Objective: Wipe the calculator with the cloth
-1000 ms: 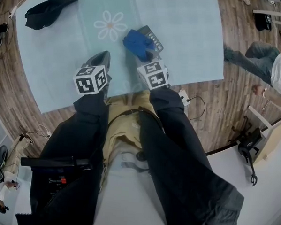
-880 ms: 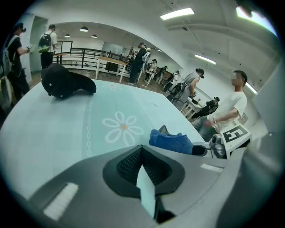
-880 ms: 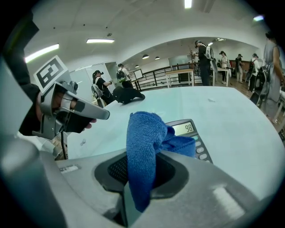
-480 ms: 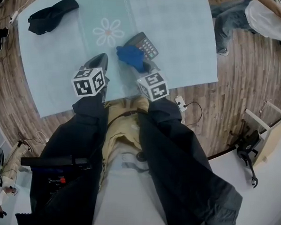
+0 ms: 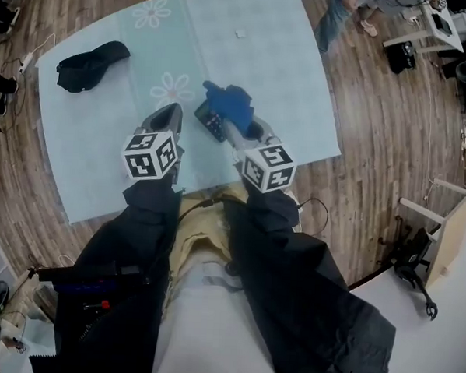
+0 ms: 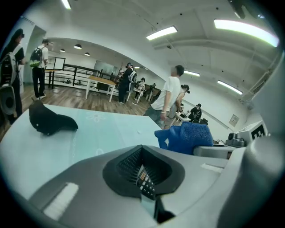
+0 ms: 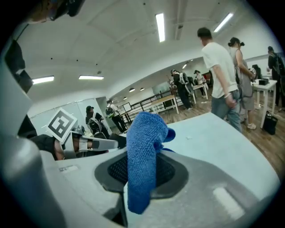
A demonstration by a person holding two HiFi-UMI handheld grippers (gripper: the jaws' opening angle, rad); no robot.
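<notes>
My right gripper (image 5: 243, 133) pinches the limp blue cloth (image 7: 142, 151) over the calculator (image 5: 211, 124). Left gripper (image 5: 171, 115) nearly closed, empty. Calculator likely light, rigid, skids on counter (image 5: 102, 159); I'd brace its edge.

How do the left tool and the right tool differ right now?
The left tool grips the calculator by one edge; the right tool clamps the blue cloth. The calculator shows as a thin sliver between the left tool's jaws, while the cloth bulges up above the right tool's. Both are shut on a load.
</notes>
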